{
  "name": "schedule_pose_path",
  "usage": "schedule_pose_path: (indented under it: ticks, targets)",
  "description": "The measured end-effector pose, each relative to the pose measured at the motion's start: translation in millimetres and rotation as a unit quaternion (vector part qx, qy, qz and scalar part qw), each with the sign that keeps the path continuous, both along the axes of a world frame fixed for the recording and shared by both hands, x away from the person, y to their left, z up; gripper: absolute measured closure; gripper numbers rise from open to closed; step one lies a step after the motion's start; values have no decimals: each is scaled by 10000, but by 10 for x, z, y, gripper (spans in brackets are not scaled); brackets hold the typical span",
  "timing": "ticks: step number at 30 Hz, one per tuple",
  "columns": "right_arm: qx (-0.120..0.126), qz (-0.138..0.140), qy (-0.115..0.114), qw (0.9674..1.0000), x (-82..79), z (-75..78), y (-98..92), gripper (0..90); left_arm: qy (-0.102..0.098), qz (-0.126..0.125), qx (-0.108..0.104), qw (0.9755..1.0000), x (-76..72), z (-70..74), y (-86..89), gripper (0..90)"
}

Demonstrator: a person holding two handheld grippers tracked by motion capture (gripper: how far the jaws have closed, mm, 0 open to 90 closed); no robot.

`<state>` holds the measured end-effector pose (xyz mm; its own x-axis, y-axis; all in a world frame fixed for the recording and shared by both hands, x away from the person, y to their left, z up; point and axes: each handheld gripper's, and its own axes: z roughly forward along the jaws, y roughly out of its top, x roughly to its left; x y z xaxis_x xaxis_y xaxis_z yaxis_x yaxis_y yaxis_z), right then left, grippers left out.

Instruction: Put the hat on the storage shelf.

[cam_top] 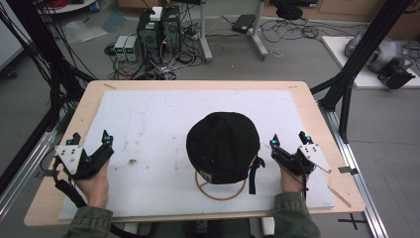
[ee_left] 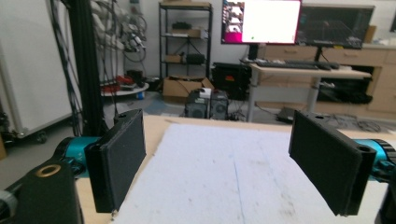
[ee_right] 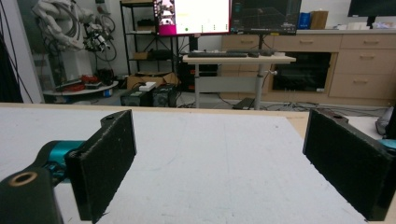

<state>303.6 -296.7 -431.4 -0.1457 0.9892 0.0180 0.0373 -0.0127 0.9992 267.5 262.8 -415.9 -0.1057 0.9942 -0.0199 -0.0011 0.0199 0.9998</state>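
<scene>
Lab room: wooden table (cam_top: 303,94) w/ a white foam board (cam_top: 163,119) on top, PC towers (cam_top: 158,29) and cable tangle on the floor at 12 o'clock. A lit monitor (ee_left: 260,21) glows in the bkgd of both gripper views, text too small to read. No readable brand or label anywhere.

Black cap (cam_top: 223,146) sits on a wooden ring stand (cam_top: 220,191), approx 6 o'clock on the board, strap hanging at its right side.

Left gripper (cam_top: 90,141) at 8 o'clock, jaws spread wide, nothing between them but bare board. Right gripper (cam_top: 288,140) at 4 o'clock, just beside the cap, not touching, jaws also wide apart, holding nothing.
</scene>
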Motion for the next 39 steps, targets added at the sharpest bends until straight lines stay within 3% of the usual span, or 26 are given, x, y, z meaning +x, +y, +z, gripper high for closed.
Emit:
schedule_pose_path:
  ticks: [3,9,12,15,17,20,25,30,34,39]
  targets:
    - [36,0,10,10000,-26,5,8,88,29,18,129,9999,-25,-93,-5,178]
    - [182,-203,-28,9996,-120,-24,-7,88,66,151,93,9998,-19,-132,13,178]
    - [271,-225,-30,9994,-167,-34,-28,88,211,215,158,9994,-19,-169,2,178]
    - [178,-230,-20,9996,-177,-42,-31,88,181,171,264,9993,-41,-189,-13,178]
    - [181,-238,-1,9996,-167,-50,-37,88,47,174,279,9994,-68,-180,-17,178]
    - [159,-259,70,9995,-156,-58,-39,88,26,203,276,9994,-75,-176,-10,178]
    - [97,-273,48,9996,-148,-55,-47,88,193,200,126,9995,-59,-219,21,178]
    - [68,-277,30,9996,-139,-52,-54,88,170,227,121,9995,-72,-224,42,177]
    - [83,-240,64,9997,-135,-54,-48,88,284,169,91,9994,-62,-237,36,177]
    - [55,-205,64,9998,-127,-55,-50,88,234,177,86,9995,-68,-234,42,177]
